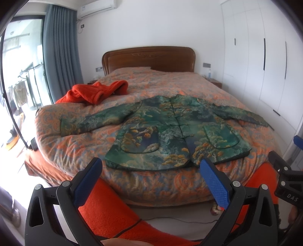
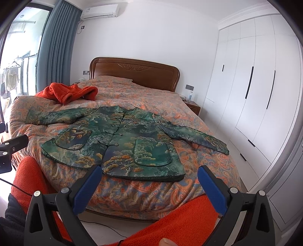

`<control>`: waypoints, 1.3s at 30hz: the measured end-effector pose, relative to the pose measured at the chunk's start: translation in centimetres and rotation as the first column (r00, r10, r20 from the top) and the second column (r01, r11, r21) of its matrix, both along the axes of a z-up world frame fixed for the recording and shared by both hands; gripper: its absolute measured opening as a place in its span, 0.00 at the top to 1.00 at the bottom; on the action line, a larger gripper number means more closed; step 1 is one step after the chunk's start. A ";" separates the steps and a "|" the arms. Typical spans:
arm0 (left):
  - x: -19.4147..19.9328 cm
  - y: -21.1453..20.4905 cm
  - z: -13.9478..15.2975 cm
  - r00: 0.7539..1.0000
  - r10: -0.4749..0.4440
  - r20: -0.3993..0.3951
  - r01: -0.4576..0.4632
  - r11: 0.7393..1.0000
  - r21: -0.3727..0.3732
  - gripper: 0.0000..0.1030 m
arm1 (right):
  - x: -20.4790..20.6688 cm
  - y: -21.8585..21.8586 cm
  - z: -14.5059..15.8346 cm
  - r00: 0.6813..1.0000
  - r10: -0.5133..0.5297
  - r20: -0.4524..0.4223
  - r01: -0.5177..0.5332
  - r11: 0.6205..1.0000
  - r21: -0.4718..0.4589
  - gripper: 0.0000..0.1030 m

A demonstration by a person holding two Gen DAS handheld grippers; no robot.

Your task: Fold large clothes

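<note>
Green patterned jacket [image 1: 170, 130] lies flat, front up, on the bed [image 1: 79, 121], near the foot end; buttoned down the middle, collar toward the headboard [image 1: 149, 58], hem toward me. Both sleeves spread out sideways: one runs toward the window-side edge of the bed, the other toward the wardrobe [image 1: 265, 56] side and reaches abt the bed's edge. Two patch pockets w/ dark piping, one each side of the button line, gold tree motifs on them. From the right wrist view same layout, jacket [image 2: 121, 138] seen a bit from the side. My left gripper [image 1: 151, 170] is spread wide, blue pads [image 1: 215, 185] apart, nothing between them, hanging short of the hem and not touching cloth. My right gripper [image 2: 149, 179] likewise wide apart and empty, in front of the hem's corner on the wardrobe side. Orange fleece garment [image 1: 98, 90] heaped on the bed beyond the window-side sleeve, well apart from the jacket body. Bedspread is orange/blue paisley. Orange fleece fabric [image 1: 113, 212] below the grippers in both views, close to cam, w/ a dark cable across it. Behind: grey curtain [image 1: 60, 47], AC unit [image 1: 96, 7] high on the wall, nightstand [image 2: 193, 107] w/ a small bottle beside the headboard.
</note>
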State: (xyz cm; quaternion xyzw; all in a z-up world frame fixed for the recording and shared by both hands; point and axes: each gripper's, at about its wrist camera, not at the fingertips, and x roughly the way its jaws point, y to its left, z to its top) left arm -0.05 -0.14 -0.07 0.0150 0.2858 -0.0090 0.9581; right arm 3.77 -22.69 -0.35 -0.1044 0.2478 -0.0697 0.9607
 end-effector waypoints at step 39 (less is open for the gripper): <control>0.2 0.0 -0.4 1.000 -0.010 -0.011 0.010 1.000 0.012 0.00 | 0.5 0.2 -0.5 1.000 0.000 -0.026 0.000 1.000 0.005 0.00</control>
